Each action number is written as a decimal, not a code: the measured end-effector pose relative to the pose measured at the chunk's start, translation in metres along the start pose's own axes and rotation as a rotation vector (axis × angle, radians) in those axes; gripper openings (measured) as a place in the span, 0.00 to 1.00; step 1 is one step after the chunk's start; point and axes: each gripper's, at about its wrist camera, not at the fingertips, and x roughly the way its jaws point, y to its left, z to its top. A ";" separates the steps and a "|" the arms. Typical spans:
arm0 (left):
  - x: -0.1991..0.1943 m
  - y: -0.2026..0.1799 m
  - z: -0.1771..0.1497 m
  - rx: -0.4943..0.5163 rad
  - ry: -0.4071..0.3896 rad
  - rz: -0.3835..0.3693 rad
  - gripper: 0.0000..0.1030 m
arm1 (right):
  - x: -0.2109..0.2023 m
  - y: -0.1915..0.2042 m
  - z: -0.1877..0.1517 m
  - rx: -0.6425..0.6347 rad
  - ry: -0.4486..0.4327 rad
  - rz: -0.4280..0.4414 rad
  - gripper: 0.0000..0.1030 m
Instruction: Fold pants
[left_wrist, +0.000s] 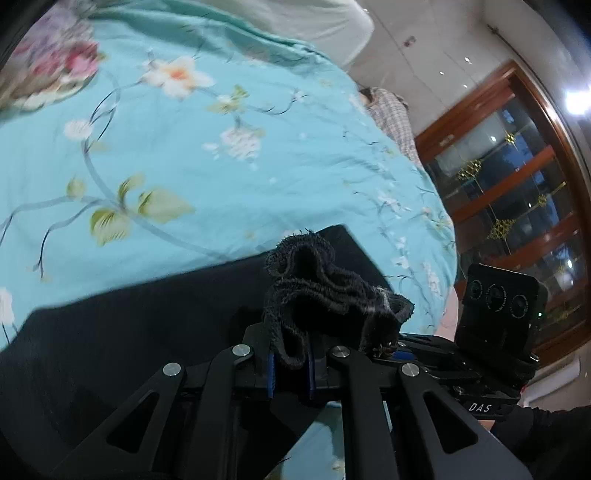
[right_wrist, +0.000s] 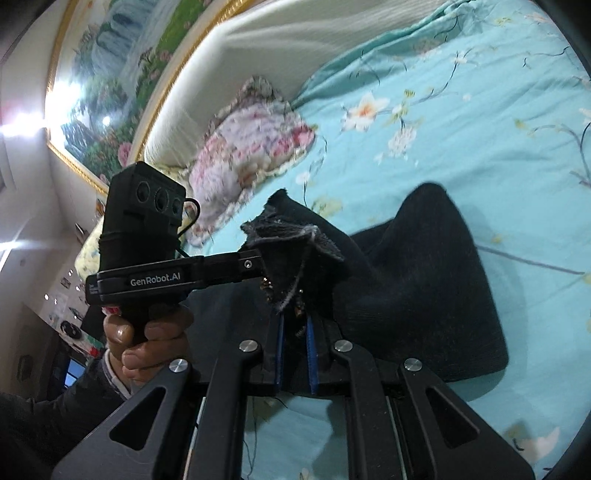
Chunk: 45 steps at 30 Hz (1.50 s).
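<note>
The left gripper (left_wrist: 290, 354) is pinching a bunched edge of the black pants (left_wrist: 122, 332); the frayed hem stands up in folds between its two blue pads (left_wrist: 270, 373), which are pressed close on the cloth. From this gripper the pants run toward 9 o'clock as a flat dark band lying on the turquoise floral bedsheet (left_wrist: 221, 155). At about 3 o'clock in the left wrist view the other device shows, just beside the bunched cloth, with three round lenses on its black box.

In the right wrist view, the right gripper (right_wrist: 293, 347) is also closed on the pants (right_wrist: 424, 288) — a grey-edged, rough hem rises from between its blue pads (right_wrist: 312, 350). The rest of the garment lies toward 2 o'clock as a thick dark heap on the bedsheet (right_wrist: 461, 129), with one rounded corner lifted up. At 9 o'clock the left hand (right_wrist: 147, 339) holds the handle of the left device, and its fingers wrap around the grip. The two grippers are very near each other, both holding the same end of the pants.

A flowered pillow (right_wrist: 243, 155) lies at about 11 o'clock on the bed, touching the white headboard (right_wrist: 280, 40). Above the headboard hangs a landscape painting (right_wrist: 122, 77) in a gold frame. In the left view a wooden glass cabinet (left_wrist: 517, 206) stands at 3 o'clock, beyond the edge of the bed — and a checked cloth (left_wrist: 391, 114) lies at that edge.
</note>
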 end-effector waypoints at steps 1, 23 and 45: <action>0.001 0.005 -0.003 -0.015 0.001 0.002 0.11 | 0.003 0.001 -0.001 -0.005 0.013 -0.008 0.13; -0.061 0.046 -0.067 -0.296 -0.160 0.178 0.13 | 0.033 0.034 -0.014 -0.106 0.146 -0.036 0.44; -0.165 0.082 -0.184 -0.652 -0.431 0.308 0.20 | 0.067 0.088 0.005 -0.219 0.190 0.049 0.49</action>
